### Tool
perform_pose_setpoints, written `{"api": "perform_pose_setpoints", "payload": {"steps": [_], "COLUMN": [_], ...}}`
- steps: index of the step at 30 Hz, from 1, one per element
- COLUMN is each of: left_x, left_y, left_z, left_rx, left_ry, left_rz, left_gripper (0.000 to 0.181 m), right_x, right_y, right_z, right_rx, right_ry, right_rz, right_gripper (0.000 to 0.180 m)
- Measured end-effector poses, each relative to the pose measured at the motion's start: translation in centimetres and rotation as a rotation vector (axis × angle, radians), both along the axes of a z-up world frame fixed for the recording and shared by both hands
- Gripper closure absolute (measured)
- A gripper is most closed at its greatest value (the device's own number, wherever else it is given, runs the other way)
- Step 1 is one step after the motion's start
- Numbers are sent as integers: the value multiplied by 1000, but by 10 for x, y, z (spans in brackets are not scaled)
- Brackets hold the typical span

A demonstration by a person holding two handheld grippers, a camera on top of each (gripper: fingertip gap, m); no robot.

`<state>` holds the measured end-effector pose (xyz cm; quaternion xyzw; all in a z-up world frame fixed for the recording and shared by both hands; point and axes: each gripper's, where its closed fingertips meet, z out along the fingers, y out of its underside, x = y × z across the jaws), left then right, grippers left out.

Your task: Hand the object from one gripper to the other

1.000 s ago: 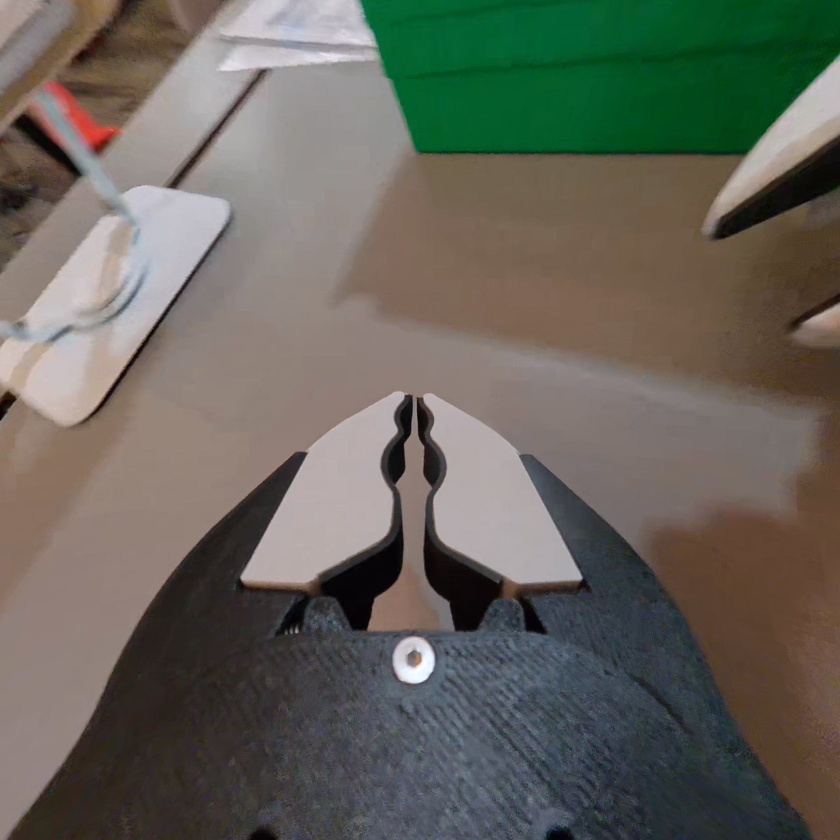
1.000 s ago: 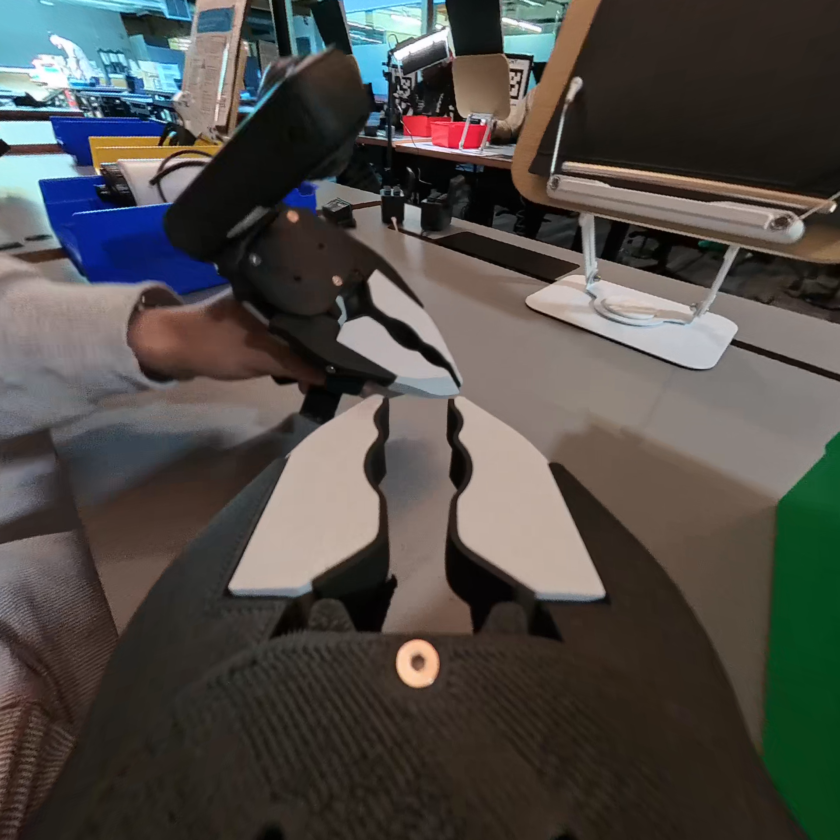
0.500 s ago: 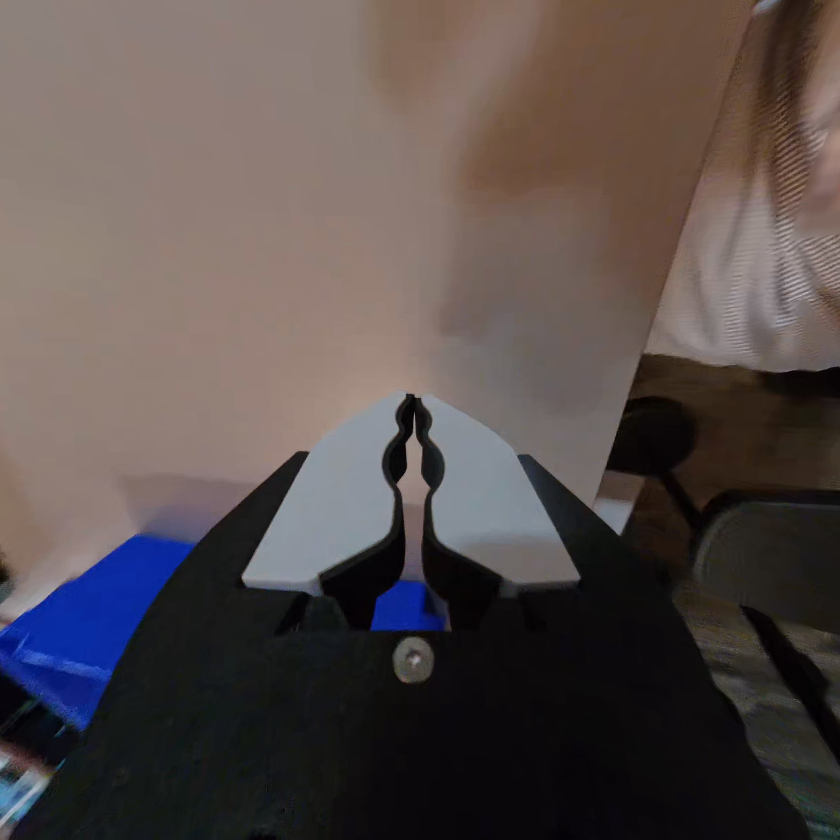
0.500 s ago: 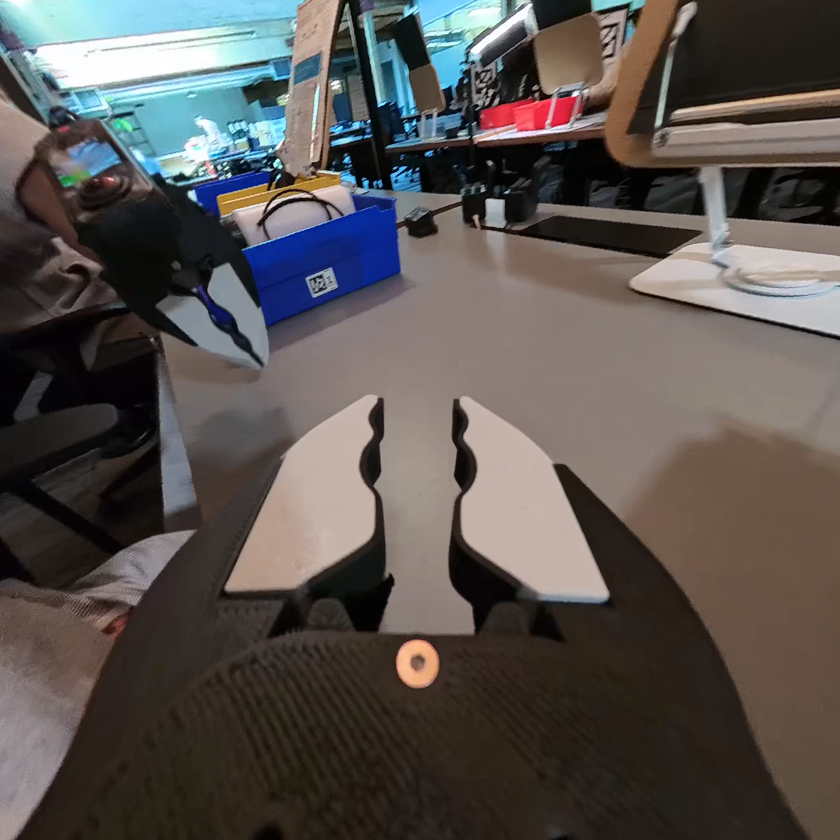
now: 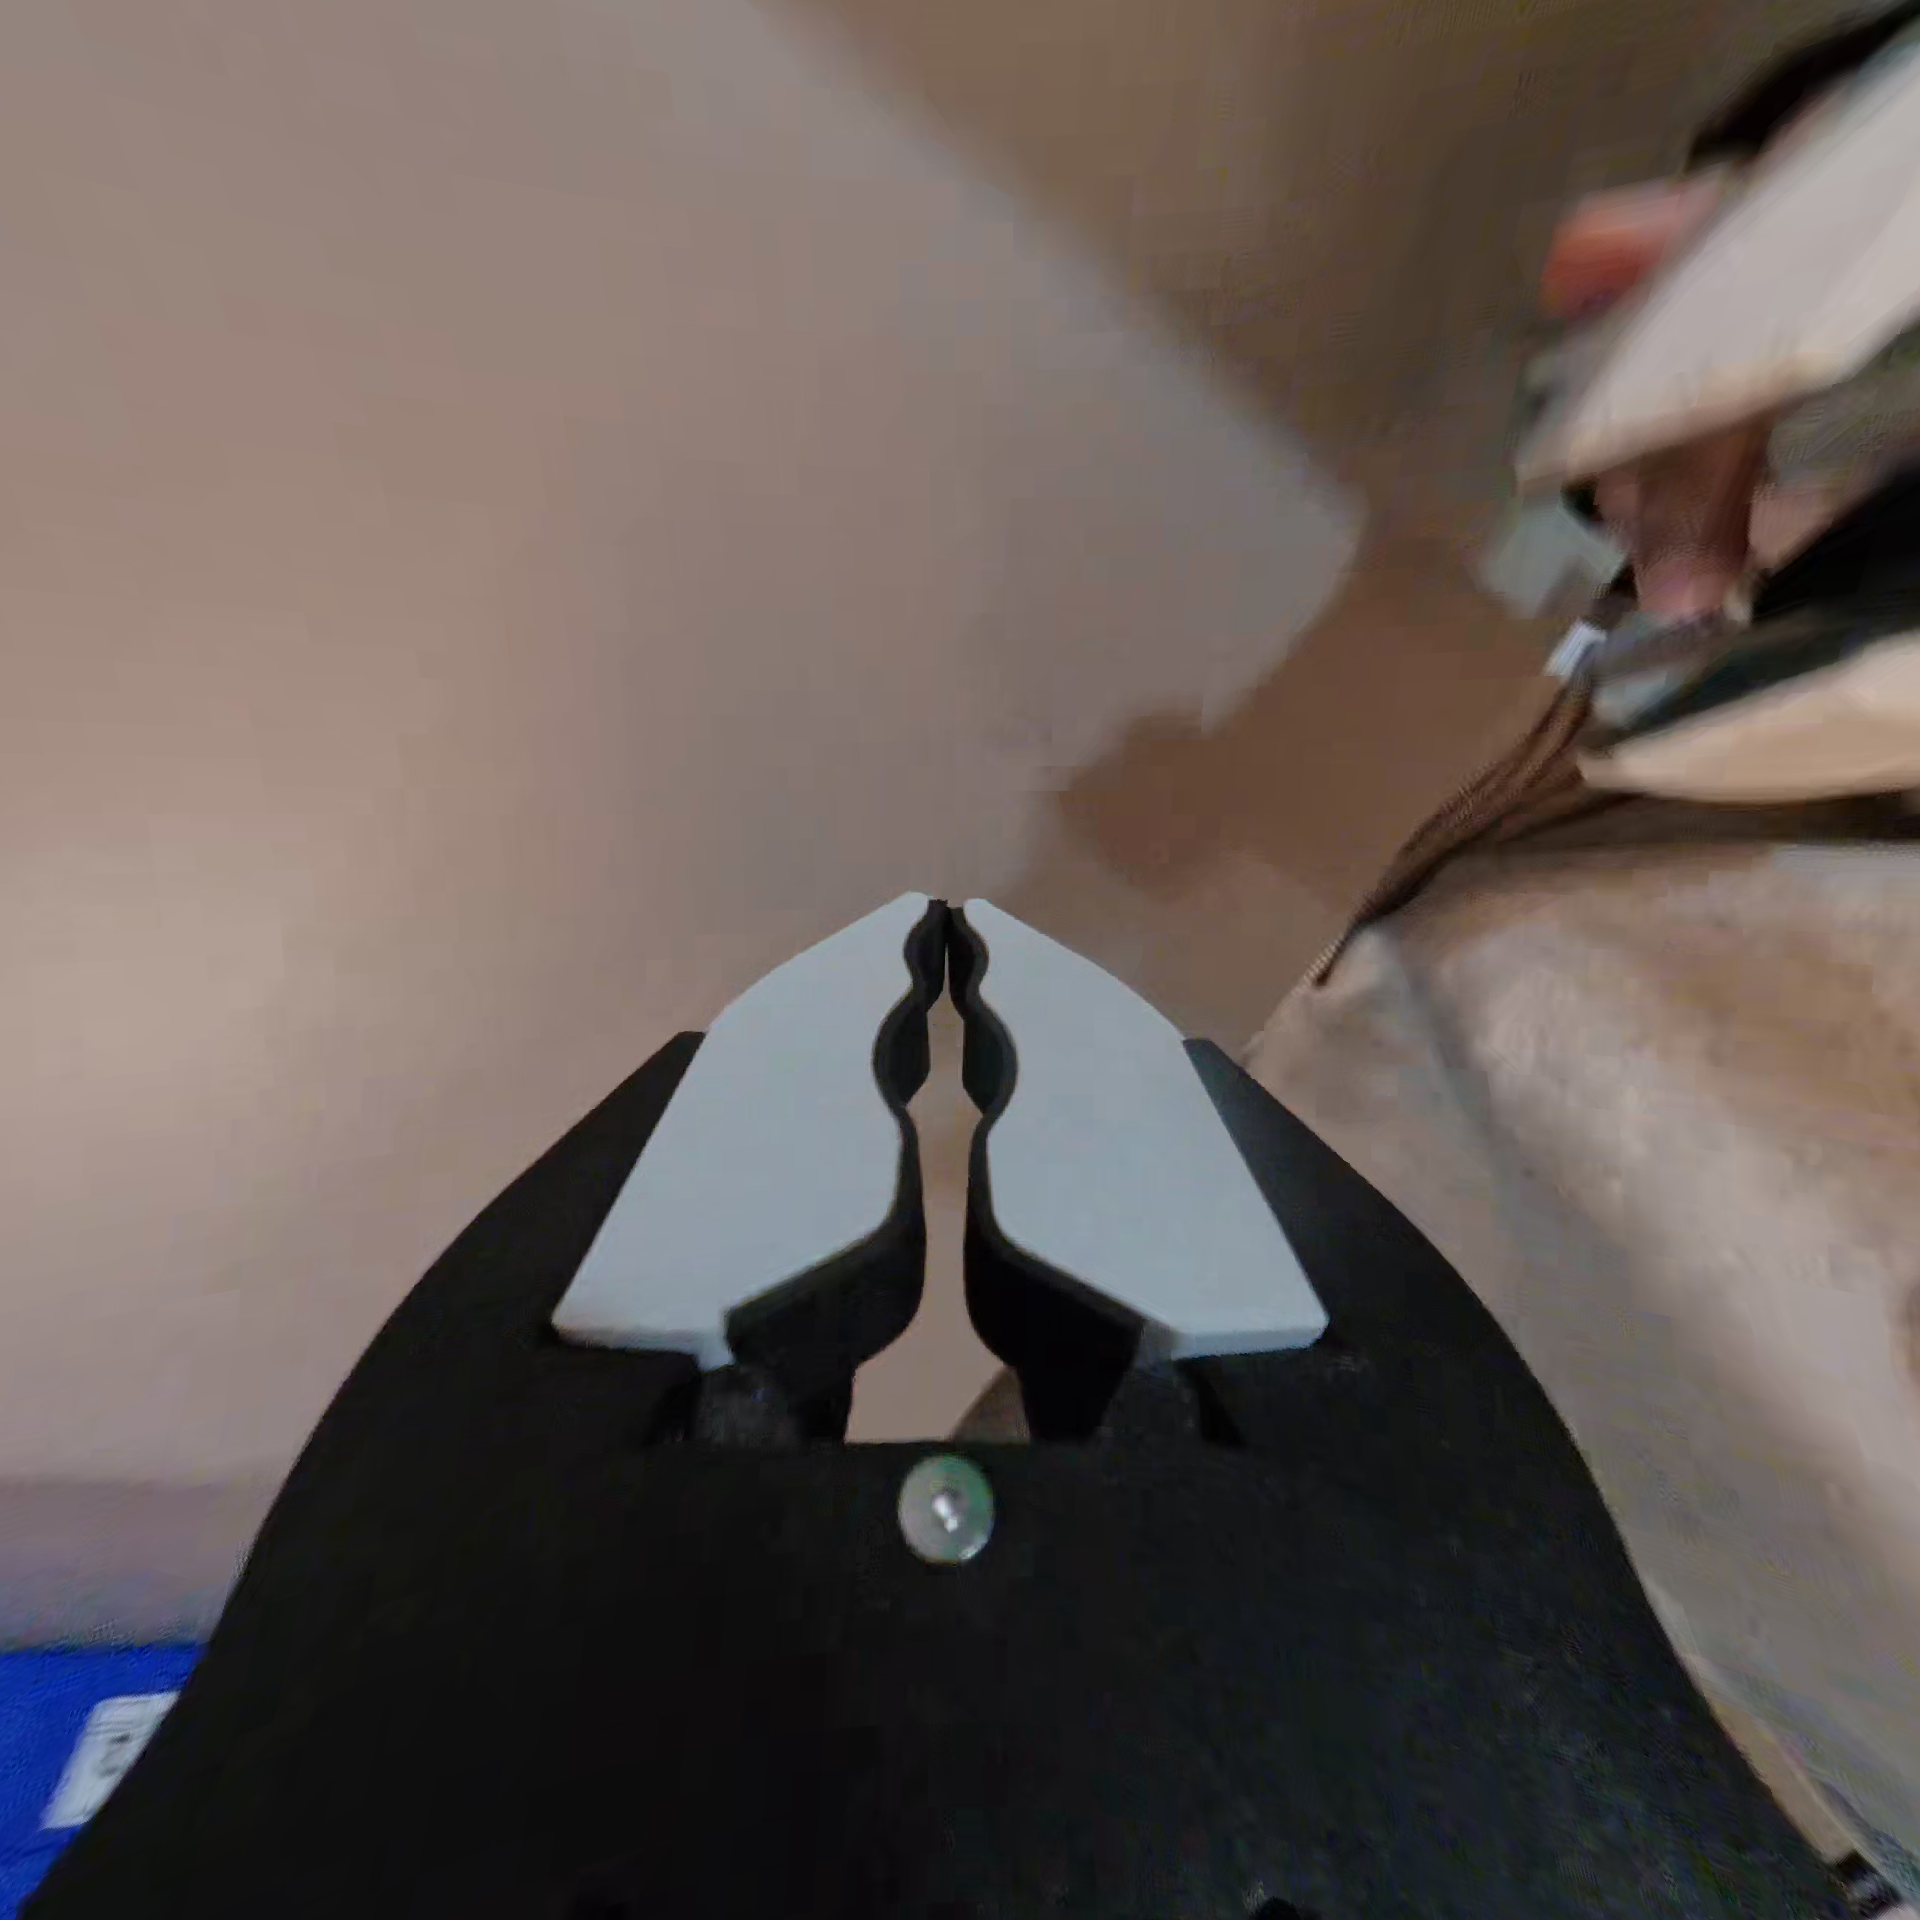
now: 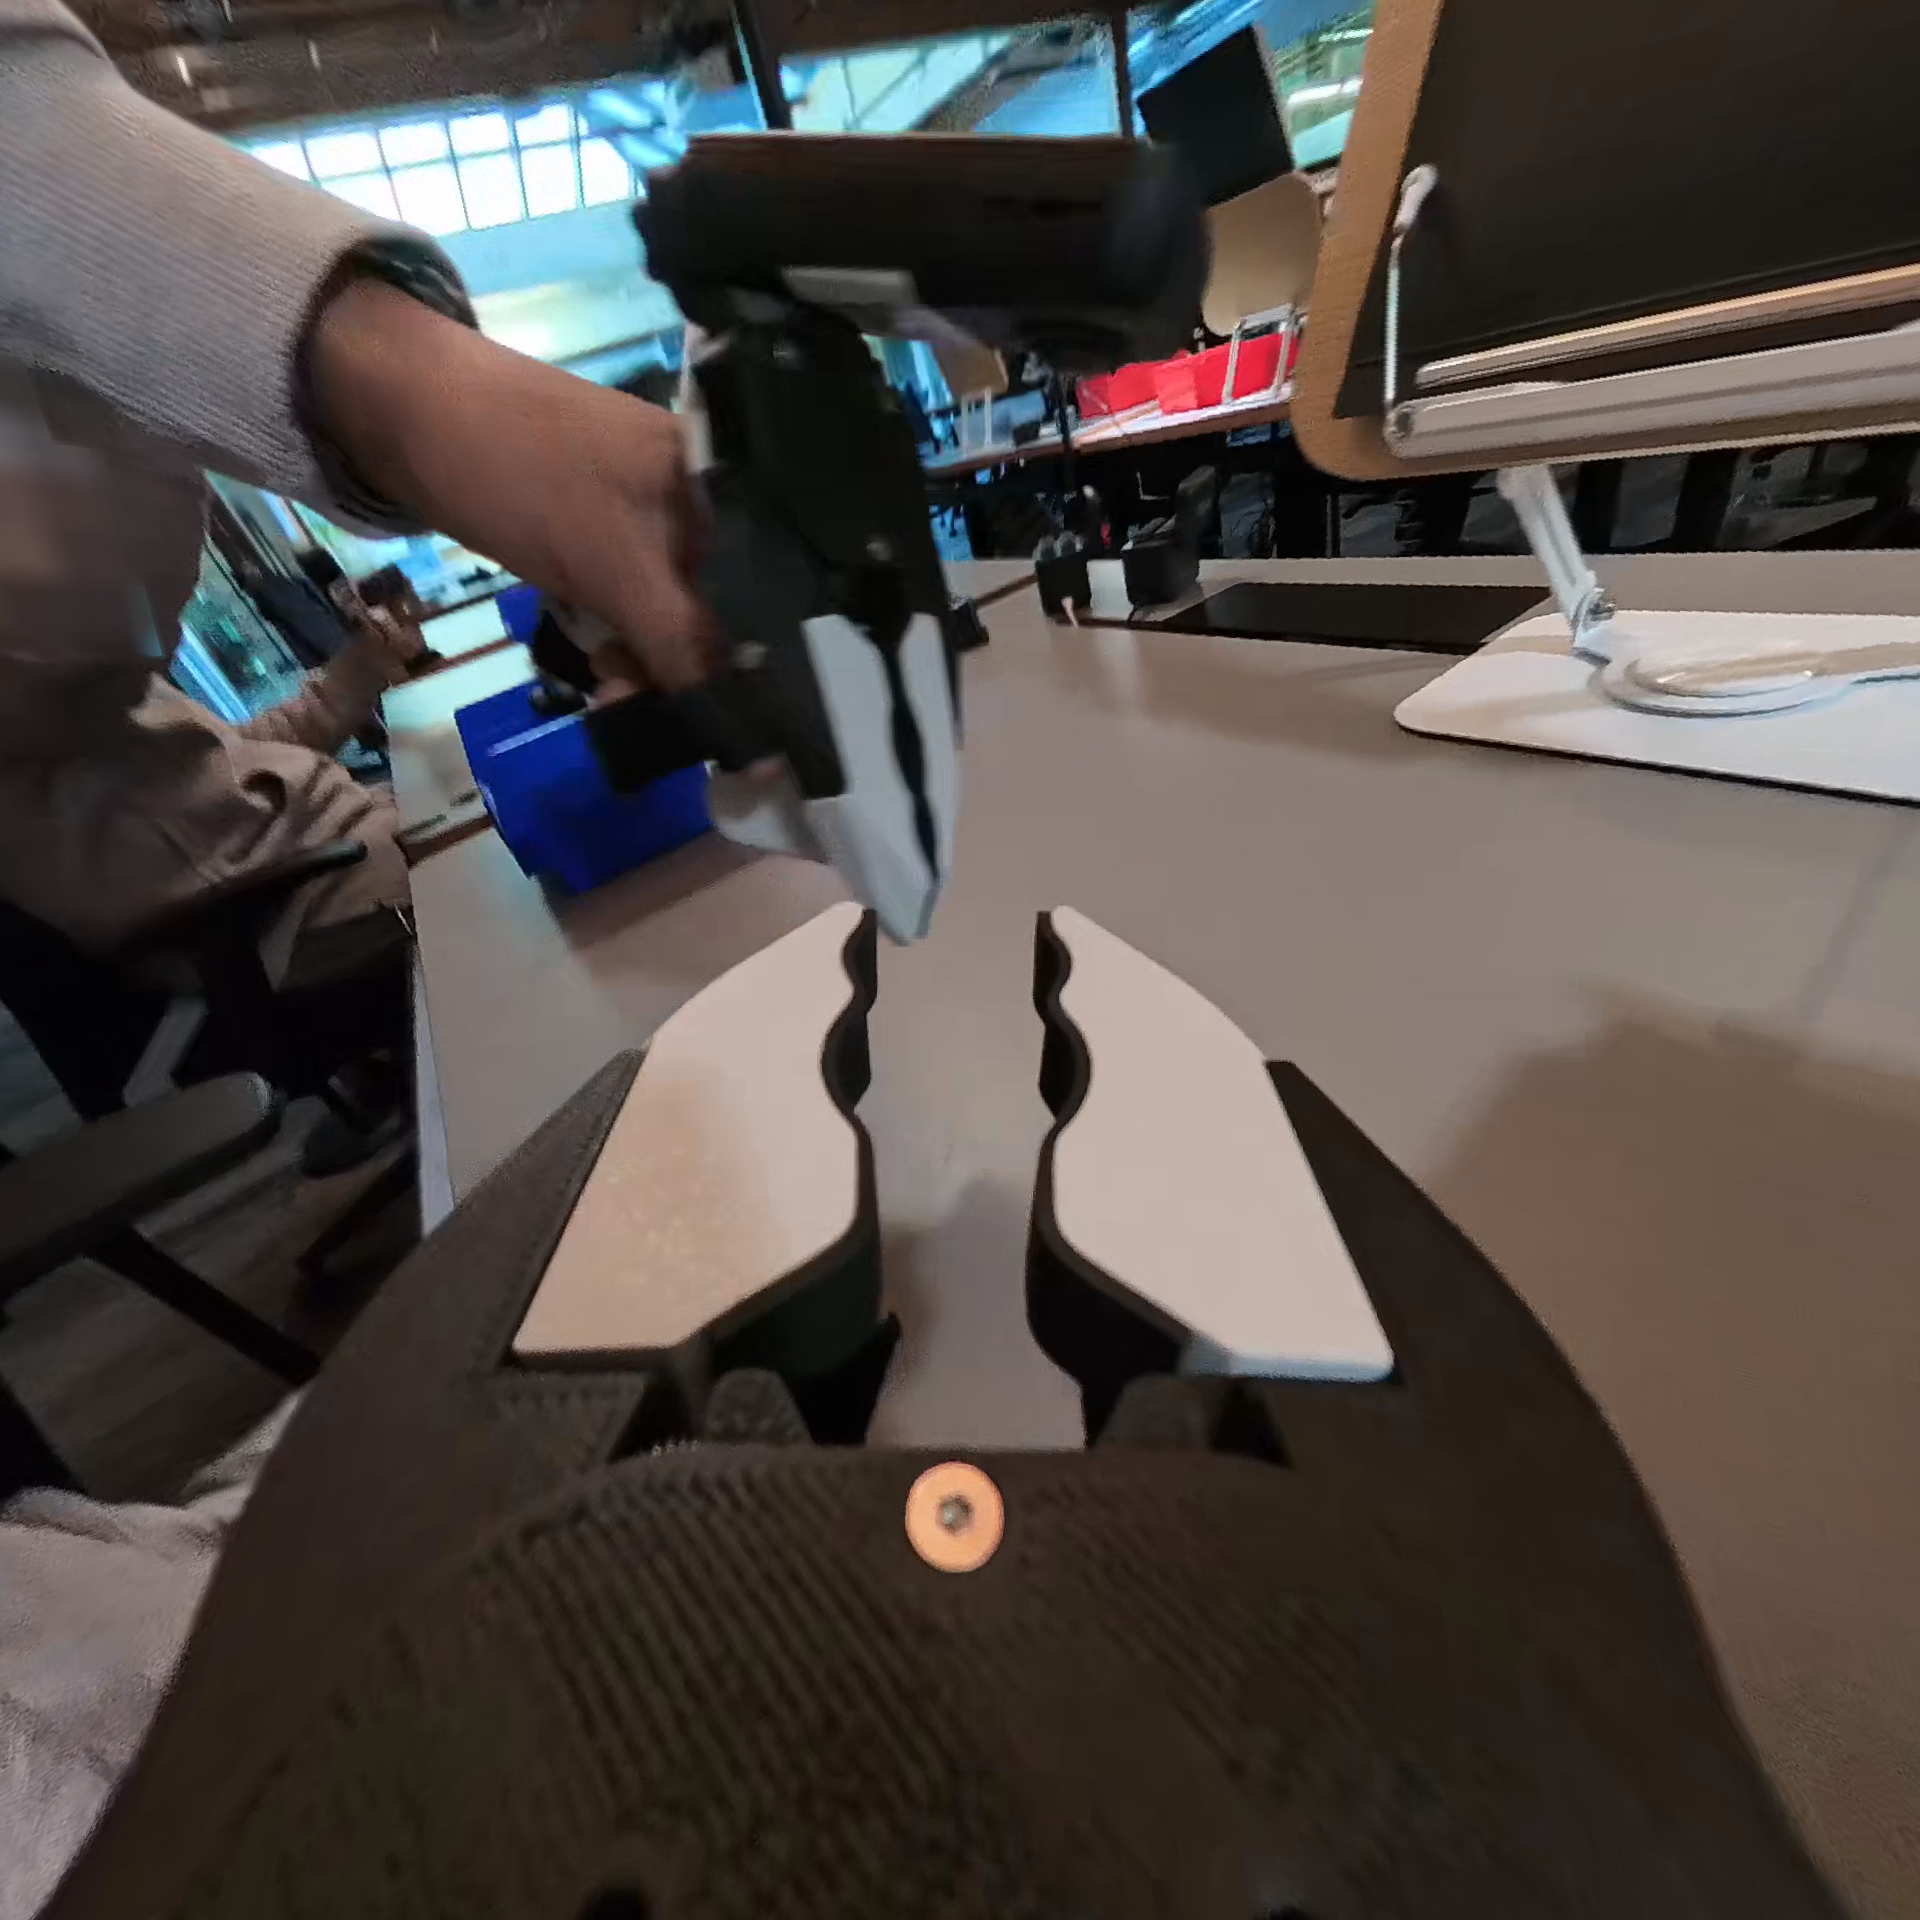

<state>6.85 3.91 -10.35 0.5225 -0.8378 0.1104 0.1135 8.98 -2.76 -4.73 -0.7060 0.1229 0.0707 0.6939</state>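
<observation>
In the right wrist view my right gripper (image 6: 954, 920) is open and empty, low over the grey table (image 6: 1351, 935). A person's hand (image 6: 561, 520) holds my left gripper (image 6: 914, 904) pointing down, its tip just above and in front of the right gripper's left fingertip (image 6: 847, 935). In the left wrist view my left gripper (image 5: 948, 909) is shut with nothing between its fingers. No object to hand over shows in either view.
A blue bin (image 6: 582, 790) stands at the table's left edge and also shows in the left wrist view (image 5: 62, 1745). A screen stand with a white base (image 6: 1662, 717) and a black pad (image 6: 1309, 613) lie at the back right. Beige clothing (image 5: 1610, 1195) and blurred shapes fill the left view's right side. Left tips to right tips: about 9 cm. The white base (image 6: 1662, 717) sits 35 cm or so from the ends of my left fingers.
My left gripper swung out past the table's left edge, then came back and now points down in front of the right gripper's tips. It stayed shut. The right gripper stayed open.
</observation>
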Motion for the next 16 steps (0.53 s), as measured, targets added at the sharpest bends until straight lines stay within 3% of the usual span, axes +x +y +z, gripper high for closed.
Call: {"api": "perform_pose_setpoints", "payload": {"steps": [1,4,9,13,16], "left_x": [17,61,78,57,44], "left_y": [10,52,11,15,-3], "left_z": [-3,-17,-29,-43,-46], "left_rx": [87,448,186,381,320], "left_ry": [-37,-176,-143,-197,-306], "left_rz": [-57,-406,-116,-275,-118], "left_gripper": [180,179,179,179,180], "right_x": [3,11,17,9,1], "right_y": [-2,-6,-8,-13,-10], "right_z": [3,11,11,14,9], "right_rx": [29,112,100,107,93], "right_ry": [39,150,136,110,140], "right_rz": [-2,1,-7,-3,26], "right_gripper": [150,148,144,145,145]}}
